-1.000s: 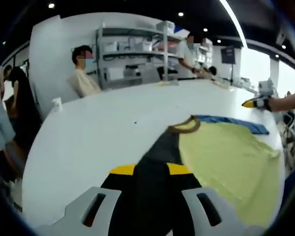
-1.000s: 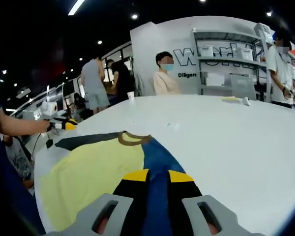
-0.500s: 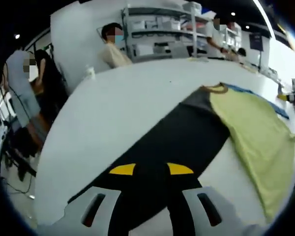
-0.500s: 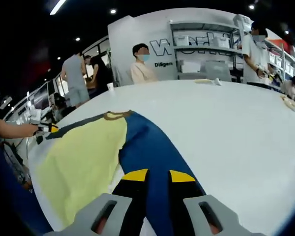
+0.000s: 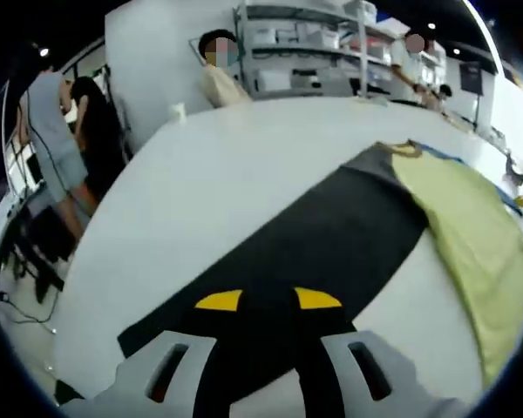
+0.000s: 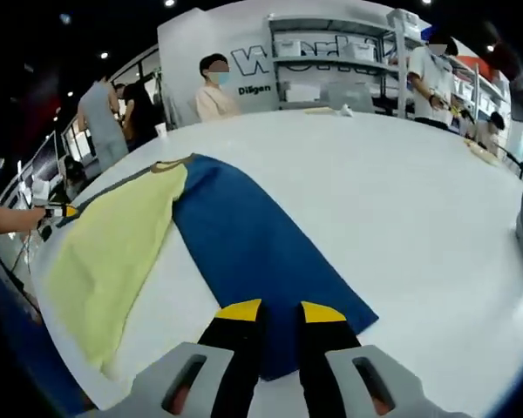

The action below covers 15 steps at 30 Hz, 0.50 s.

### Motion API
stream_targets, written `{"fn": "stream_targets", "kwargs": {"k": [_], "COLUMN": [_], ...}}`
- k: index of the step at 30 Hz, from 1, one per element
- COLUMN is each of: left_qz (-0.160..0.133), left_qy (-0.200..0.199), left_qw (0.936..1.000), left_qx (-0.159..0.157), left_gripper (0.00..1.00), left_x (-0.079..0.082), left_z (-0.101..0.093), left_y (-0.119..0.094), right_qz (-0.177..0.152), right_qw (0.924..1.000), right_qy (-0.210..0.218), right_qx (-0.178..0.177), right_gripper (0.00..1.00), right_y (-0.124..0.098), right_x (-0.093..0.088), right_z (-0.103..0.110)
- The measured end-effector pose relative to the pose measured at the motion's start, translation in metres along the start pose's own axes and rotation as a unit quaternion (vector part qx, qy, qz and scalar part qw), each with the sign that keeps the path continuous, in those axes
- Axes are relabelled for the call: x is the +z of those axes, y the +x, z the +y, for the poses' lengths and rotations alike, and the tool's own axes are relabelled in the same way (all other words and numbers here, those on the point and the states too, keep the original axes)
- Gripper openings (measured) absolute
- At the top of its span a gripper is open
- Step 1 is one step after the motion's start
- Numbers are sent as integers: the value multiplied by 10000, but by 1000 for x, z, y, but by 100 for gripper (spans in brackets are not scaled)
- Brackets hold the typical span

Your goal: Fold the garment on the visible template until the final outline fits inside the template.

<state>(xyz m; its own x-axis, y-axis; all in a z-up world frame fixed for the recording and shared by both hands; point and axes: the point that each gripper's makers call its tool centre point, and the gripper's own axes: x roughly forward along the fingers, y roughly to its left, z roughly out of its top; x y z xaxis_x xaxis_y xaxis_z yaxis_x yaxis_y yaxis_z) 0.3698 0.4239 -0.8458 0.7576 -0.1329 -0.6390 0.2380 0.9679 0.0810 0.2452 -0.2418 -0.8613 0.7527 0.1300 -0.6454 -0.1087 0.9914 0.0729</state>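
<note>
1. Garment [image 6: 113, 252] lay spread flat on the white tabletop [image 6: 401, 209], yellow body in the middle, one sleeve out to each side.
2. My left hand-held gripper [image 5: 268, 300] was clenched on the end of the black sleeve [image 5: 331, 244]; cloth ran between the jaws and covered their tips.
3. My right hand-held gripper [image 6: 275, 312] was clamped on the cuff of the blue sleeve [image 6: 253, 252] in the same way.
4. I judged the cloth light, thin and limp: it would drape and wrinkle rather than hold a shape, and slide easily over the smooth top.
5. Sleeve ends and hem corners looked to me the best places to pinch it.
6. Each sleeve's long axis ran from its jaws away to the brown collar [image 5: 404, 150], so both pointed outward from the neck.
7. The yellow body [image 5: 471, 235] stretched from the collar toward me, between the sleeves.
8. I could not make out any template outline.
9. People stood beyond the tabletop's far edge, by shelves [image 6: 331, 70].
</note>
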Motion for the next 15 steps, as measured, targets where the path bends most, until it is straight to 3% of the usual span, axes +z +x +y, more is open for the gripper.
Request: {"fn": "stream_targets", "kwargs": {"k": [5,12,15], "left_qz": [-35,-114,-150], "left_qy": [-52,-240,-242], "left_qw": [10000,9995,9994], "left_qx": [54,170,220], "left_gripper": [17,17,13], "left_x": [-4,-11,-14], "left_z": [7,24,34], "left_y": [-4,-10,-9], "right_qz": [-53,55,119], "right_qw": [9999,9990,9983], "right_qy": [-88,-433,-565], "right_qx": [-56,-55,-110], "right_gripper": [0,0,0], "right_y": [-10,-14,-15], "right_x": [1,0,-2], "right_z": [-6,-19,-27]}}
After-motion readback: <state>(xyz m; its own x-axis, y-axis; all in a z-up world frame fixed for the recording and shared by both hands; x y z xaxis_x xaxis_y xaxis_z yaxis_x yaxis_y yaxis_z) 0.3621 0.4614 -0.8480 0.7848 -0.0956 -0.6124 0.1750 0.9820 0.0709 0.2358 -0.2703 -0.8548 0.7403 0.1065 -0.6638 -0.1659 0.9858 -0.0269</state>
